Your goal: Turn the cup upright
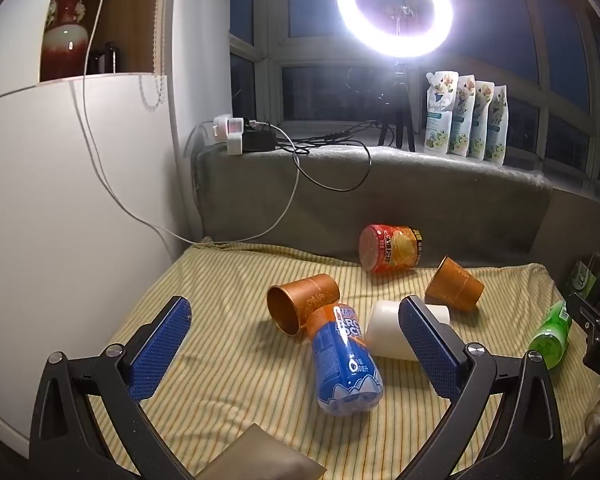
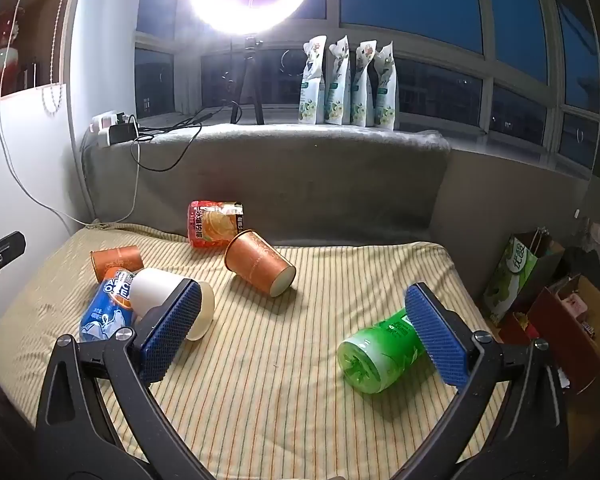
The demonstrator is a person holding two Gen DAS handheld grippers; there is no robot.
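Three cups lie on their sides on the striped cloth. One orange cup lies at centre left, mouth toward me; it shows in the right wrist view. A second orange cup lies further right. A white cup lies between them, partly behind a finger in each view. My left gripper is open and empty above the cloth. My right gripper is open and empty.
A blue bottle lies against the first orange cup. A green bottle lies at the right. A red snack tub lies at the back. A white cabinet stands left; bags stand right.
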